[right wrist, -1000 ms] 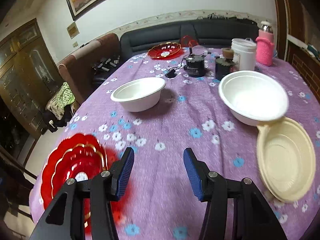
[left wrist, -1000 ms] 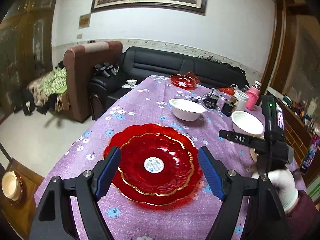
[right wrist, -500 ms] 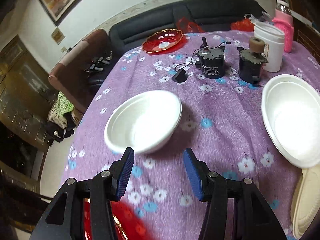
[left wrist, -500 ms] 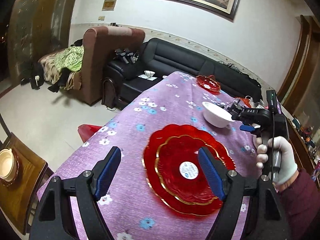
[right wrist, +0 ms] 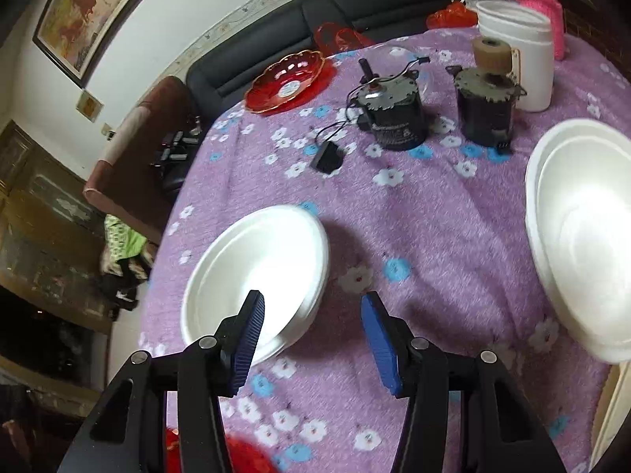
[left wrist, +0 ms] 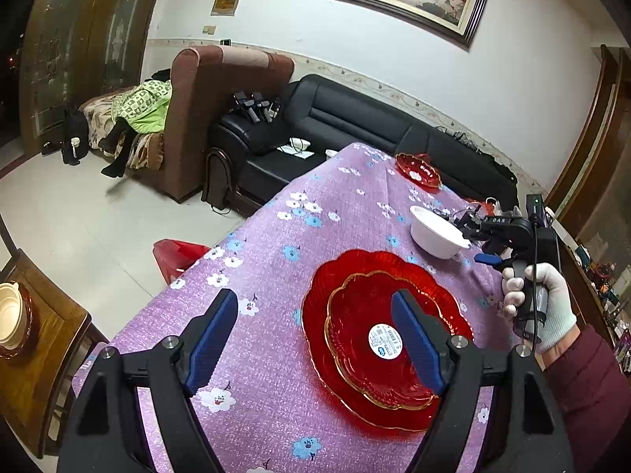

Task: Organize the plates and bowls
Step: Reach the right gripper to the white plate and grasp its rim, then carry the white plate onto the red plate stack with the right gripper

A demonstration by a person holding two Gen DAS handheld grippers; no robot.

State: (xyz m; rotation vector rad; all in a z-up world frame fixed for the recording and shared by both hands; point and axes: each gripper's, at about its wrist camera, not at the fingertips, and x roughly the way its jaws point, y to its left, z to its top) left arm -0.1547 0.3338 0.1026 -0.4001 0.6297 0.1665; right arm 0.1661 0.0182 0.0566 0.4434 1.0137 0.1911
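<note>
White bowl under the spread right gripper — rim between its jaws, untouched, left gripper spread over stacked red plates.

The tabletop is wearing a purple cloth dotted with white and blue flowers. Two stacked plates are glowing translucent red, the upper one showing a gold scalloped rim and a round white sticker with blue print. A third red plate (also gold-edged) is sitting farther off. Two bowls are showing plain white. Both motors are looking black with grey metal tops. The tub is showing white, the bottle pink. Each hand-held gripper is showing black arms and ribbed blue pads. The glove is showing white, the sleeve maroon.
</note>
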